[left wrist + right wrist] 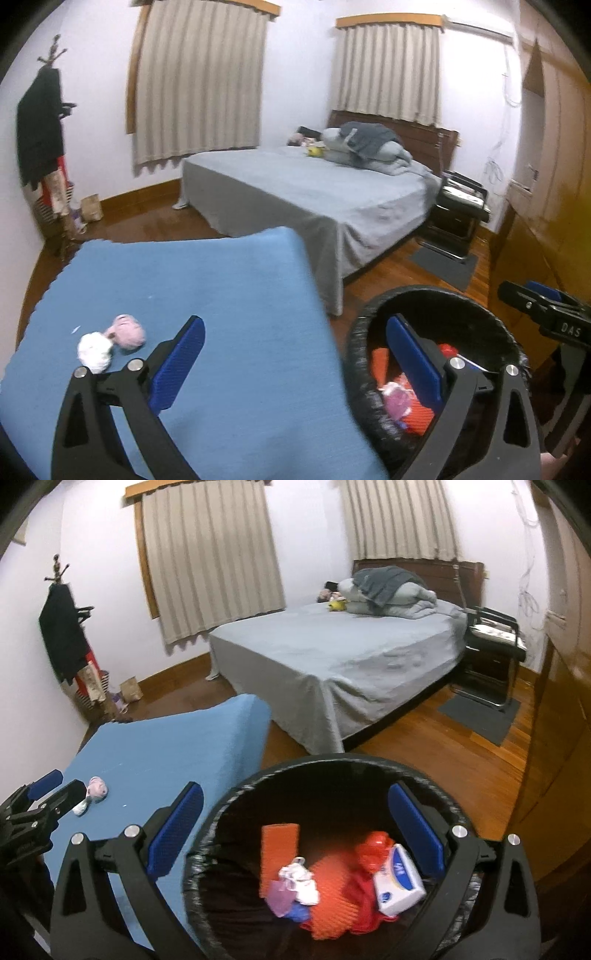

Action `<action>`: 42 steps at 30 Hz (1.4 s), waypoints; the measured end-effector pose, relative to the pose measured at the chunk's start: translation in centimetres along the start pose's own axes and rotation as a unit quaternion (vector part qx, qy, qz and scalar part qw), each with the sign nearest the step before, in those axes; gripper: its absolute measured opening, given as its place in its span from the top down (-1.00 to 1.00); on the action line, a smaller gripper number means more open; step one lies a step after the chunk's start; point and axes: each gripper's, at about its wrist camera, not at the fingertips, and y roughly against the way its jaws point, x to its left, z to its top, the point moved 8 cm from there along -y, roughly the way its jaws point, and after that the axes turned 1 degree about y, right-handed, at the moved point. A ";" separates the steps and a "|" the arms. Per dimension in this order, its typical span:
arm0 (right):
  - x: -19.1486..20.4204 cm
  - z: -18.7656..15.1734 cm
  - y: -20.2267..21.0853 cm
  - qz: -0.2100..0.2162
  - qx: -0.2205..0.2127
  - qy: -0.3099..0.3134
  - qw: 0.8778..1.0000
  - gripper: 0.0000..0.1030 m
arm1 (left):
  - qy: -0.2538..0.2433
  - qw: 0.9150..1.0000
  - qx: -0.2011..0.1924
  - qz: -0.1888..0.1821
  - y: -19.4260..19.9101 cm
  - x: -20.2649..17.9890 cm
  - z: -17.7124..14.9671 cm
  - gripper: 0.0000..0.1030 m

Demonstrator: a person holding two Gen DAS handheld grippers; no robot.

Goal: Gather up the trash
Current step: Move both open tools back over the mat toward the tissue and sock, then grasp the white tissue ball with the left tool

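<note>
The right gripper (295,834) hangs spread wide and holding nothing above a black-lined trash bin (221,812) that holds orange netting, a red wrapper and a tissue pack (397,880). The left gripper (295,354), also spread and holding nothing, sits over the blue tabletop (221,295), near a white wad (94,350) touching a pink wad (129,330).

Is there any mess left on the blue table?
Yes. A pink wad and a white wad lie together on the blue table, while other trash is already in the black bin.
</note>
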 end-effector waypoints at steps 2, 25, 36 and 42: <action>1.4 0.3 -0.4 0.009 -0.001 0.009 1.000 -0.89 | 0.009 1.000 -0.001 0.012 0.2 1.4 -0.1 -0.88; 17.6 -0.5 -9.6 0.090 0.023 0.074 0.993 -0.89 | 0.074 0.986 0.013 0.152 -0.4 19.2 -3.8 -0.87; 22.3 -1.8 -14.1 0.102 0.049 0.096 0.989 -0.89 | 0.102 0.980 0.060 0.162 -4.6 24.5 -6.6 -0.77; 23.4 -2.1 -15.8 0.101 0.058 0.101 0.988 -0.89 | 0.107 0.978 0.083 0.160 -6.7 25.7 -7.5 -0.67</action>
